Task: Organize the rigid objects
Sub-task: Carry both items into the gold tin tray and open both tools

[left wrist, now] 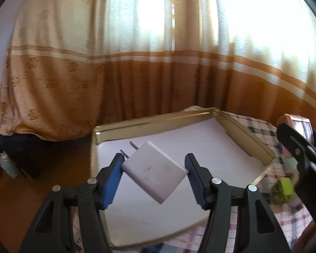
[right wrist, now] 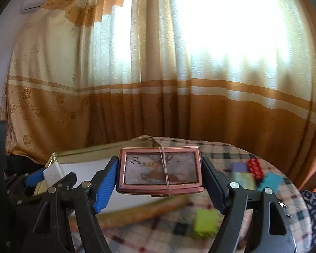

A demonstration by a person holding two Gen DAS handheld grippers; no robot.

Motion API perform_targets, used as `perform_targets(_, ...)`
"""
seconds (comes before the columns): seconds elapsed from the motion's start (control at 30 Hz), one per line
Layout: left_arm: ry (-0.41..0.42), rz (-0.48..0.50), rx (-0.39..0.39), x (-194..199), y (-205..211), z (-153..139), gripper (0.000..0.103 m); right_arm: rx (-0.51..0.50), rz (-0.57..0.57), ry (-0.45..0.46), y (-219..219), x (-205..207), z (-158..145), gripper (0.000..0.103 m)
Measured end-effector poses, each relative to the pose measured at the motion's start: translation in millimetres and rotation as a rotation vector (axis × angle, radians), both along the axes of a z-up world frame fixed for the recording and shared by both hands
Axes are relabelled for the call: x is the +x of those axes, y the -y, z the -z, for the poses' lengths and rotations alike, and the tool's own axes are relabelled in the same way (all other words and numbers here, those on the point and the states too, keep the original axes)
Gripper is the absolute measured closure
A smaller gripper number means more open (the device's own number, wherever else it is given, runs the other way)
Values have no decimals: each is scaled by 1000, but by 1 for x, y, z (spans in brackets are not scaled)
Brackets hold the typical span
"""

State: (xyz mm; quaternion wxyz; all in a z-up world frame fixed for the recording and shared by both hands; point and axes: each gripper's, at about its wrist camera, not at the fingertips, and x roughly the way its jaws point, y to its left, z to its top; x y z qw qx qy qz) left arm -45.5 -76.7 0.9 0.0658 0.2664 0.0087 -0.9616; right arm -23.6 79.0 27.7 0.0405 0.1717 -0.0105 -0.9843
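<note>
Both grippers loaded over the tray

Left wrist view: the left gripper (left wrist: 155, 169) pinches a white charger (left wrist: 155, 171) between its blue pads, corner to corner, prongs pointing up and left. It hangs above the white floor of a gold-walled tray (left wrist: 244, 132) that sits on a checked cloth (left wrist: 284, 217). A green block (left wrist: 285, 187) lies on the cloth to the right, blurred.

Right wrist view: the right gripper (right wrist: 159, 171) clamps a pink tin (right wrist: 160, 169) by its short ends, a deer picture on its lid and a thin band around its middle. The tin is held above the tray's near wall. Coloured blocks (right wrist: 255, 168) lie on the cloth beyond; another green one is near the right finger.
</note>
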Motion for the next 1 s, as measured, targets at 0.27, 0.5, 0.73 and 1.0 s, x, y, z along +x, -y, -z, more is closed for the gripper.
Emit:
perform_targets(0.27,44,-60,33,-18,14,11,43,9,-40,96,21,-44,28,25)
perform_targets(0.5,86,-88,21,-22,11,15,43,31,-51,120,25,-46,37,25)
perform_targets(0.73,128,-103,67,-26,20,21,39,51,-56,65,28,-35,32,22)
perform_targets(1.0,113,-136,4,-23,11,18,14,15,3,7,13,-15,27,8)
